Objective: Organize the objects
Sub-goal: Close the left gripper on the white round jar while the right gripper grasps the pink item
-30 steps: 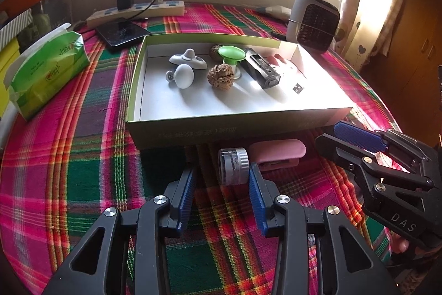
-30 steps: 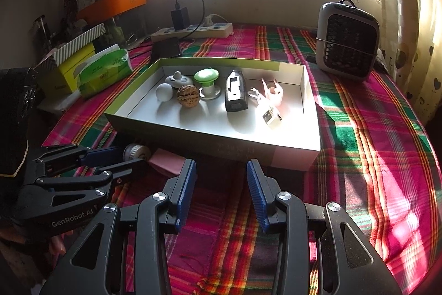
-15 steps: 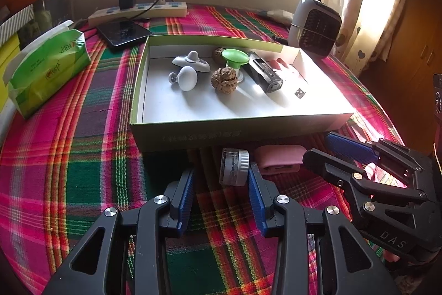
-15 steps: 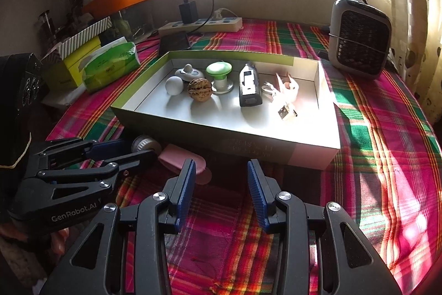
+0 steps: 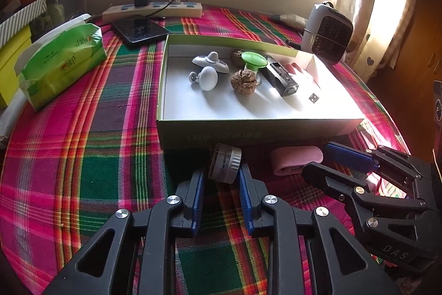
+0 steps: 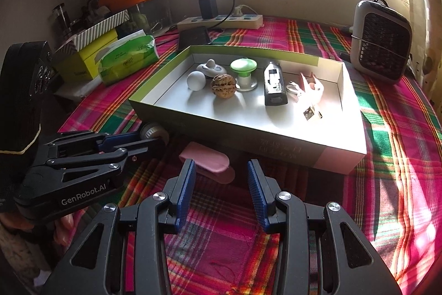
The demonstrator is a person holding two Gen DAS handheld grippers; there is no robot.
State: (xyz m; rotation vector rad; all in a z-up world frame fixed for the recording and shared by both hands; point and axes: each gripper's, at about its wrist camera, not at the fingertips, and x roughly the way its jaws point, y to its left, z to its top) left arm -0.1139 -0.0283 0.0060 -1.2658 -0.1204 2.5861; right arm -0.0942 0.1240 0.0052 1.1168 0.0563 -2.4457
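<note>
My left gripper (image 5: 221,179) has just clamped the jar (image 5: 225,166) before the box (image 5: 248,132), seemingly to lift it in; right gripper (image 6: 221,176) apart.

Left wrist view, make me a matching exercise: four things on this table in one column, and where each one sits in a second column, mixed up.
Things
1. small ribbed jar
2. walnut
3. pink case
4. tissue pack

Places
A. inside the shallow box
B. on the cloth, left of the box
C. between the pads of the left gripper
D. on the cloth before the box, near the right gripper

Pairs: 1-C, 2-A, 3-D, 4-B
</note>
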